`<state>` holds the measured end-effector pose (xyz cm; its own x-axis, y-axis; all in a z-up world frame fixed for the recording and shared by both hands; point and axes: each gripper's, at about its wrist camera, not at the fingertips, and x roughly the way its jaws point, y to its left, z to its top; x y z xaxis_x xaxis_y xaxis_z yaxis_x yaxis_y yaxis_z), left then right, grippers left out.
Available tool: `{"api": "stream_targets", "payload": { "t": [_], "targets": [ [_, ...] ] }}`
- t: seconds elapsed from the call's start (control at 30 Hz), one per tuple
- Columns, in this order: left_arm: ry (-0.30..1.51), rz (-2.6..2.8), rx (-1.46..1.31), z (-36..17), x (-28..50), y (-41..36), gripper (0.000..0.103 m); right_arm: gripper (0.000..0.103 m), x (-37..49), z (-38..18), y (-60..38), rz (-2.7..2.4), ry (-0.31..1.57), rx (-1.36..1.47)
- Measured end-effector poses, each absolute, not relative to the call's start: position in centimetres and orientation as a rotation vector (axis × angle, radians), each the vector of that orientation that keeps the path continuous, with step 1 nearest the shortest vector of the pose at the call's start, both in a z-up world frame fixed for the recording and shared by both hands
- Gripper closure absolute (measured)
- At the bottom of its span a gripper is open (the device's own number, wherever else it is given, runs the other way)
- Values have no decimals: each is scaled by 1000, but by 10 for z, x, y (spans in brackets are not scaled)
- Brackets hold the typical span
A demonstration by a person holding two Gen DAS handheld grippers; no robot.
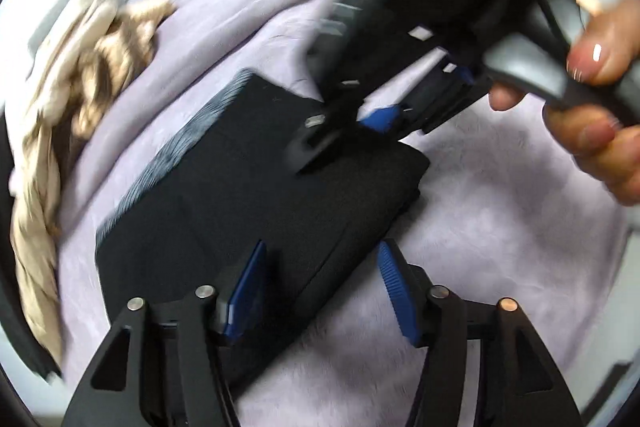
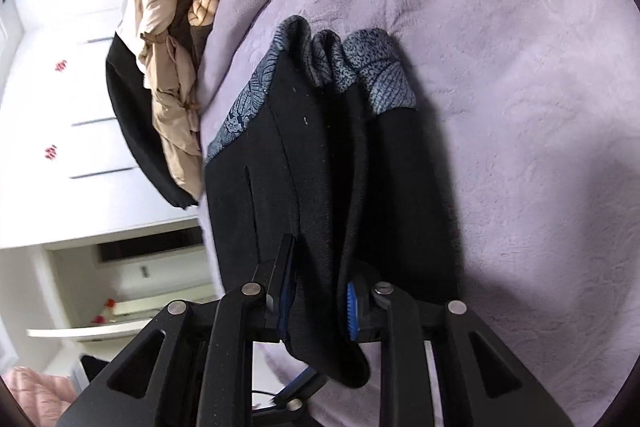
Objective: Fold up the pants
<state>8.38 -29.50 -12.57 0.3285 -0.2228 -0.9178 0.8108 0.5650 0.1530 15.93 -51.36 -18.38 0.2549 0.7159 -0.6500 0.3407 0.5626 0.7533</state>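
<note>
My left gripper [image 1: 320, 291] hangs open above the folded pants [image 1: 248, 195] on the blanket [image 1: 500, 227]; right gripper [image 2: 320, 301] clamps a fold of them.

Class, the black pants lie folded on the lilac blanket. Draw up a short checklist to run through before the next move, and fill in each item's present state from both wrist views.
1. Left gripper jaws open, nothing pinched: ok.
2. Right gripper closed on a fold of the black pants: ok.
3. Pants lie as a compact stack on the lilac blanket: ok.
4. Patterned grey lining tucked inside: not ok, it shows at one end.
5. Beige clothes pile apart from the pants: ok.
6. Edges aligned: cannot tell.
</note>
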Motion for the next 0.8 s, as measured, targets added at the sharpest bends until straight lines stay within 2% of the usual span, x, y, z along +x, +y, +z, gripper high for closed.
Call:
{"api": "stream_targets", "payload": {
  "t": [0.07,0.1,0.17,0.2,0.43,0.53,0.6,0.7,0.8],
  "targets": [
    [1046,-696,624,-110,96,-272,41,73,159,-170,-505,278,1373,896],
    [1062,-658,593,-103,103,-260,37,70,160,-160,-503,240,1387,818],
    [1085,-548,522,-93,118,-231,4,63,156,-144,-503,156,1397,687],
    [1092,-503,495,-91,125,-218,2,60,150,-137,-503,122,1388,651],
    [1352,-285,316,-129,171,-158,2,57,146,-96,-463,101,1292,447],
    [1434,-242,268,-145,175,-150,2,48,148,-129,-444,80,1393,368],
    [1443,-229,262,-142,173,-147,2,46,141,-152,-443,43,1461,365],
    [1425,-241,256,-129,165,-146,2,41,131,-142,-453,20,1441,421],
    [1419,-247,257,-116,152,-144,2,28,117,-125,-466,4,1418,471]
  ]
}}
